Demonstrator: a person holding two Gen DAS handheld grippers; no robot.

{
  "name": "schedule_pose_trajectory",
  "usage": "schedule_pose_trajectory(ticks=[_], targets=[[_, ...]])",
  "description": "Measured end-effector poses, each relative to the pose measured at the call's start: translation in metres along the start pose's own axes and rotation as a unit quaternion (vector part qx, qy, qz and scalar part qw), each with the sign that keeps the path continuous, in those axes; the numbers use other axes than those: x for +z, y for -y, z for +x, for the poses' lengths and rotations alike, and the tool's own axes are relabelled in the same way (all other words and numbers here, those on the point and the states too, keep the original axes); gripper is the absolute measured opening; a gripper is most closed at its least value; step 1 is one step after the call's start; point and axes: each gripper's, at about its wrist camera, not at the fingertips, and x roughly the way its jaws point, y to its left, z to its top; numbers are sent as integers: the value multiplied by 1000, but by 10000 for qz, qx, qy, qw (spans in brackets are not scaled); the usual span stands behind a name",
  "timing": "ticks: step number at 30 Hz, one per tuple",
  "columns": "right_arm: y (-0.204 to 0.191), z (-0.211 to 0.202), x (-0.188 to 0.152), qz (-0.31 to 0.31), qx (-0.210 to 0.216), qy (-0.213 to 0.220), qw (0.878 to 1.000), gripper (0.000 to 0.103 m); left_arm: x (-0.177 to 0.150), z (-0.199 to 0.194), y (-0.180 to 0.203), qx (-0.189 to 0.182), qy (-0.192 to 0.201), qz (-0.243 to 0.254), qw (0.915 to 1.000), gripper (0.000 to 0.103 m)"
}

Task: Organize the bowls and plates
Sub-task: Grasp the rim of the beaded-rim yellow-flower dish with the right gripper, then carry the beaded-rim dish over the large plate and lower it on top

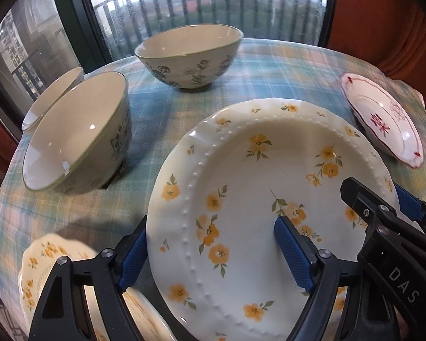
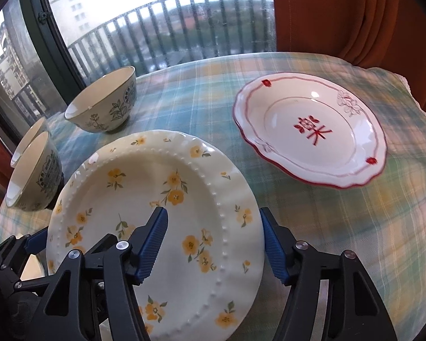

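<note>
1. We are straddling the left rim of the yellow-flowered plate (image 1: 255, 199) with our left gripper (image 1: 213, 253): one blue pad is sitting outside the rim, the other over the plate's well. We cannot tell whether the pads are pressing.
2. We are straddling the right rim of the same plate with our right gripper (image 2: 215, 244), one pad inside, one just outside the edge; contact is likewise unclear.
3. The plate is sitting tilted near the front of the plaid tablecloth (image 2: 340, 241), partly over a second yellow-flowered plate (image 1: 42, 258) at the lower left.
4. We are listing a red-trimmed plate (image 2: 312, 130) lying flat, well apart to the right.
5. We are listing three green-patterned bowls: a far bowl (image 1: 189, 54), a near bowl (image 1: 76, 136) and a hidden bowl (image 1: 54, 96) behind it.
</note>
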Motion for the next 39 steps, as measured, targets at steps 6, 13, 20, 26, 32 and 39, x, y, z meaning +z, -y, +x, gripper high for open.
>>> schedule_pose_trajectory(ticks=[6,13,20,26,32,39], targets=[[17,-21,-23,34,-118,-64,9999,68,-22,-14,16,-138,-22,243,9996,85],[38,-45,-52,92,-229,-104,9996,68,-51,-30,37,-270,-16,436,9987,85],[55,-63,-72,152,-241,-95,9995,67,-69,-42,50,-441,-21,467,9979,85],[60,-65,-73,-52,-71,119,9999,65,-70,-42,50,-347,165,351,9986,80],[62,-56,-73,-232,-191,75,9995,53,-66,-38,48,-339,287,281,9986,79],[57,-54,-71,-197,-329,143,9992,56,-65,-38,51,-261,364,248,9987,81]])
